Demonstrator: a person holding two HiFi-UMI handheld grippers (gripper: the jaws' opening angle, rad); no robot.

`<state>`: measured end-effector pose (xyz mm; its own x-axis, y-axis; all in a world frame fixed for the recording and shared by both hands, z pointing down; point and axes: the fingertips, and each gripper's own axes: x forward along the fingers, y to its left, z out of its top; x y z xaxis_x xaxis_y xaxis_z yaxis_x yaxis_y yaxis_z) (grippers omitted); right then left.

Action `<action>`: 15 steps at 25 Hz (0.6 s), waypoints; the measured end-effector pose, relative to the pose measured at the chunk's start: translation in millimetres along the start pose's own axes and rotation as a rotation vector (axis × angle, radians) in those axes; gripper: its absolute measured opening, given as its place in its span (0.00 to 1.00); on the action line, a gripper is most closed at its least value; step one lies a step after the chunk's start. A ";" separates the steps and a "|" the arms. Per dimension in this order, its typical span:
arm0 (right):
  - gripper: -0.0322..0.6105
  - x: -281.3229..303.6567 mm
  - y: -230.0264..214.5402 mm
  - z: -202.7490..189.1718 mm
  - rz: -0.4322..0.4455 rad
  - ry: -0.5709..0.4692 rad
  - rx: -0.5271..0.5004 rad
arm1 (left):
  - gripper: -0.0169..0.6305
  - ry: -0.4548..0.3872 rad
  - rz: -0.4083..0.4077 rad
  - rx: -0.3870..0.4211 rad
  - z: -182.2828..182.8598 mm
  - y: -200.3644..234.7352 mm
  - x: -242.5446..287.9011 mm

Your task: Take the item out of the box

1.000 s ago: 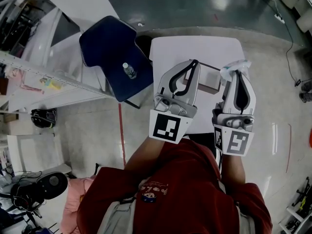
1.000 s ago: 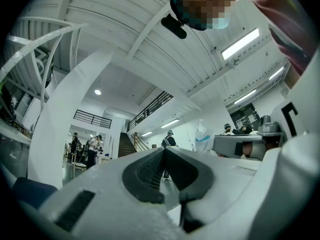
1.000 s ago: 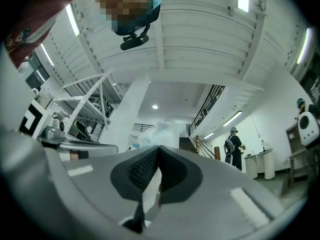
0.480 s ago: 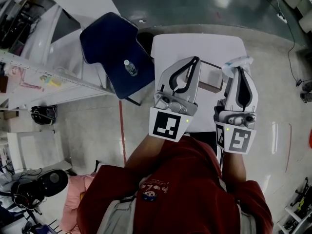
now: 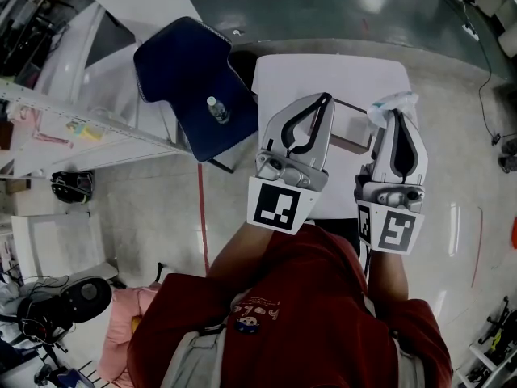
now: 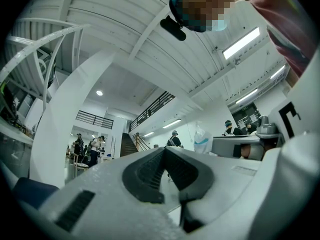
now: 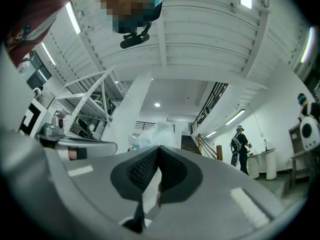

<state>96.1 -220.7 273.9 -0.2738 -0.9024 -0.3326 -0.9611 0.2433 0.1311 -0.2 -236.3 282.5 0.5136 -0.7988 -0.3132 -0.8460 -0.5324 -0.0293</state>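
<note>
One crinkly clear bag [image 7: 154, 133] pinched in right hand-held gripper [image 7: 159, 150]; left hand-held gripper [image 6: 164, 150] closed.

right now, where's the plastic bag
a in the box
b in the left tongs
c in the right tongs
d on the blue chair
c: the bag sticks out from the closed tips of the right tongs, while the left tongs are shut on nothing.
</note>
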 end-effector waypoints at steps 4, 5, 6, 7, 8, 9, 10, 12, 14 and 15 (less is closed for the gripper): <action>0.05 0.7 1.1 -2.3 0.006 0.007 0.000 | 0.03 0.000 -0.001 0.001 -1.0 2.2 1.1; 0.05 1.4 1.3 -2.4 0.007 0.007 0.000 | 0.03 0.001 -0.001 0.000 -1.1 2.7 1.3; 0.05 2.0 1.7 -2.2 0.009 0.006 -0.001 | 0.03 0.002 -0.001 0.001 -1.3 2.9 1.2; 0.05 2.3 1.8 -2.0 0.011 0.005 -0.003 | 0.03 0.003 -0.002 0.003 -1.5 2.6 1.3; 0.05 2.3 1.8 -1.6 0.013 0.005 -0.005 | 0.03 0.002 -0.003 0.003 -1.5 2.0 1.5; 0.05 2.0 1.8 -1.4 0.013 0.005 -0.007 | 0.03 0.001 -0.004 0.001 -1.3 1.4 1.5; 0.05 1.6 1.8 -1.3 0.014 0.006 -0.008 | 0.03 0.000 -0.005 0.000 -1.1 0.9 1.4; 0.05 2.0 2.2 -1.4 0.015 0.008 -0.007 | 0.03 0.001 -0.006 0.000 -1.3 1.2 1.2; 0.05 4.2 3.0 -1.1 0.016 0.008 -0.009 | 0.03 0.005 -0.004 -0.002 -1.4 3.8 1.8; 0.05 5.3 3.4 -0.8 0.017 0.008 -0.011 | 0.03 0.004 -0.003 -0.003 -0.9 5.2 2.3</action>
<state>91.4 -224.9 273.3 -0.2894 -0.9010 -0.3231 -0.9559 0.2544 0.1466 -3.2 -241.1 282.5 0.5168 -0.7982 -0.3094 -0.8439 -0.5359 -0.0272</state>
